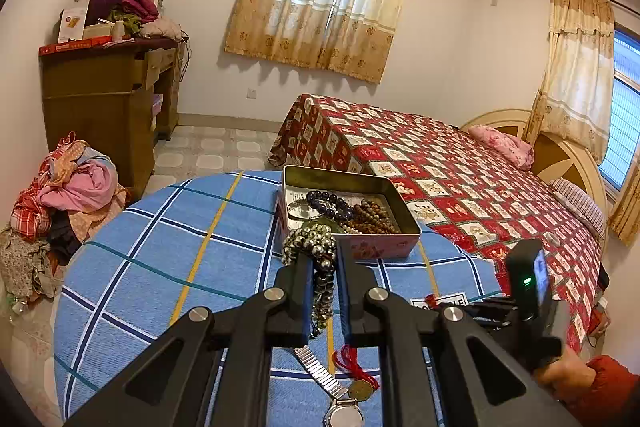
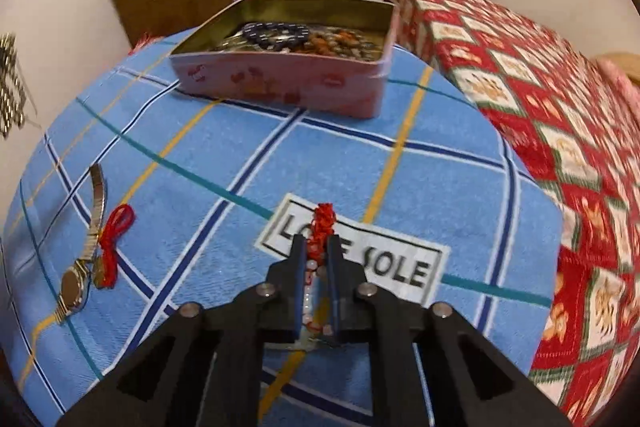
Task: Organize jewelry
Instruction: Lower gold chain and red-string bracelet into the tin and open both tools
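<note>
My left gripper (image 1: 323, 247) is shut on a metallic bead bracelet (image 1: 310, 241) and holds it above the blue cloth, just in front of the pink tin box (image 1: 384, 249). The tin (image 2: 280, 83) holds dark and brown bead bracelets (image 1: 348, 211). My right gripper (image 2: 318, 241) is shut on a red-cord bracelet with pale beads (image 2: 322, 223), low over the cloth's label. A silver watch (image 2: 76, 287) and a red-cord pendant (image 2: 112, 239) lie on the cloth at the left; they also show under my left gripper (image 1: 344, 411).
The blue checked cloth (image 2: 240, 155) covers a round table. A bed with a red patterned cover (image 1: 460, 171) stands to the right. A wooden desk (image 1: 108, 95) and a clothes pile (image 1: 60, 195) are at the left.
</note>
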`<state>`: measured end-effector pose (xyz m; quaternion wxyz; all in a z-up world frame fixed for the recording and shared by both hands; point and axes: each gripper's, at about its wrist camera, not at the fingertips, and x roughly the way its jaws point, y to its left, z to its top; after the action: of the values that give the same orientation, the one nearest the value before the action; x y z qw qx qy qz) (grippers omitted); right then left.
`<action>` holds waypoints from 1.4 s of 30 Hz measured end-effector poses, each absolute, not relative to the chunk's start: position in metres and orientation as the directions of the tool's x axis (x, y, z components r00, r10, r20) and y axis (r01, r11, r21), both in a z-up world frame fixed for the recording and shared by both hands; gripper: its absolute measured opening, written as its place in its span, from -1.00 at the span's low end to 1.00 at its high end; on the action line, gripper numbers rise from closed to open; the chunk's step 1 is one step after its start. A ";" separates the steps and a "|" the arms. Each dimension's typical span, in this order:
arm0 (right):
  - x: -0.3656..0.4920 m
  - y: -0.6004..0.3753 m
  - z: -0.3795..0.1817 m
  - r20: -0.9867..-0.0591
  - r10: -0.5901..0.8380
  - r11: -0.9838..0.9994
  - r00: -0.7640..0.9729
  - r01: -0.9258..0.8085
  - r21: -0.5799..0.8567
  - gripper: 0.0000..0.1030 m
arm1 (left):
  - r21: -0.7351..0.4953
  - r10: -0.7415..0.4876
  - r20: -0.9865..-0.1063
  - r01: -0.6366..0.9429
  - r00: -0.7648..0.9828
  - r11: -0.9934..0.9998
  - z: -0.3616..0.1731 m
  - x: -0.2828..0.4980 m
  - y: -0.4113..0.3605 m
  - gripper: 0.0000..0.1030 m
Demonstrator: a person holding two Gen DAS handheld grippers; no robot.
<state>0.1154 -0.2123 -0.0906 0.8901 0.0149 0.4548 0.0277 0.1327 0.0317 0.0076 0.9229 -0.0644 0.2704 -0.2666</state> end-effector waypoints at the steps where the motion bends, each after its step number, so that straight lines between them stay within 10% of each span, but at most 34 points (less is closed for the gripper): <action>1: 0.110 -0.217 -0.083 -0.791 0.084 0.996 0.607 -0.032 0.082 -0.76 | -0.266 -0.529 -0.465 0.459 0.710 0.848 0.007 0.133 0.031 -0.81; 23: 0.160 -0.247 0.042 -0.457 0.352 0.891 0.817 -0.144 0.430 -0.76 | -0.202 -0.602 -0.428 0.578 0.674 0.791 0.024 0.195 -0.033 -0.81; 42: 0.235 -0.255 -0.022 -0.539 0.279 0.913 0.795 -0.047 0.404 -0.76 | -0.131 -0.578 -0.535 0.616 0.616 0.777 -0.035 0.273 -0.097 -0.81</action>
<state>0.2346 -0.2545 -0.0217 0.9283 0.1886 0.3082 0.0879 0.2730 -0.0967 -0.0350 0.8982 0.0330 0.2857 -0.3324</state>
